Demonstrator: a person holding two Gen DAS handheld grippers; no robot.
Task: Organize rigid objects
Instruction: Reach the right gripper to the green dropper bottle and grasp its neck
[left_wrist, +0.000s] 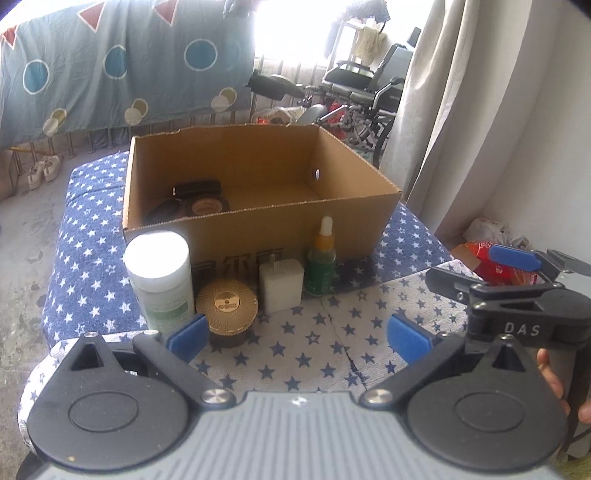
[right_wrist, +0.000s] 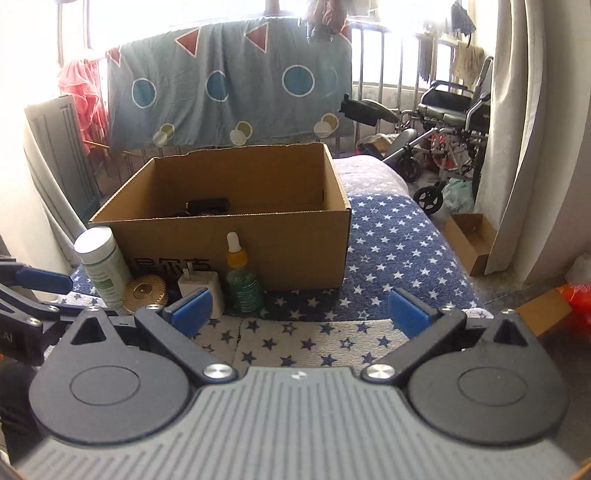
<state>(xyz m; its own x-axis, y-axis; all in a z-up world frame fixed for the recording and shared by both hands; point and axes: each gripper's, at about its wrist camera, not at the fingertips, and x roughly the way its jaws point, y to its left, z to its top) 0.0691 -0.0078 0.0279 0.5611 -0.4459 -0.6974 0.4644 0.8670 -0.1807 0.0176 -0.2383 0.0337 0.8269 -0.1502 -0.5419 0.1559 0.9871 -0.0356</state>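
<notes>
An open cardboard box (left_wrist: 258, 236) (right_wrist: 236, 240) stands on the star-patterned cloth; dark round items (left_wrist: 195, 203) lie inside at its left. In front of it stand a white bottle with green label (left_wrist: 160, 277) (right_wrist: 101, 266), a gold-lidded jar (left_wrist: 226, 308) (right_wrist: 144, 291), a white charger plug (left_wrist: 281, 290) (right_wrist: 201, 286) and a green dropper bottle (left_wrist: 320, 264) (right_wrist: 242, 280). My left gripper (left_wrist: 297, 338) is open and empty, just short of the jar. My right gripper (right_wrist: 299, 308) is open and empty, right of the objects; it also shows in the left wrist view (left_wrist: 517, 280).
The star-patterned cloth (left_wrist: 310, 354) (right_wrist: 388, 243) covers a bed-like surface. A wheelchair (right_wrist: 447, 125) stands at the back right by a curtain (right_wrist: 517, 110). A small cardboard box (right_wrist: 471, 240) and red bags (left_wrist: 491, 254) lie on the floor to the right.
</notes>
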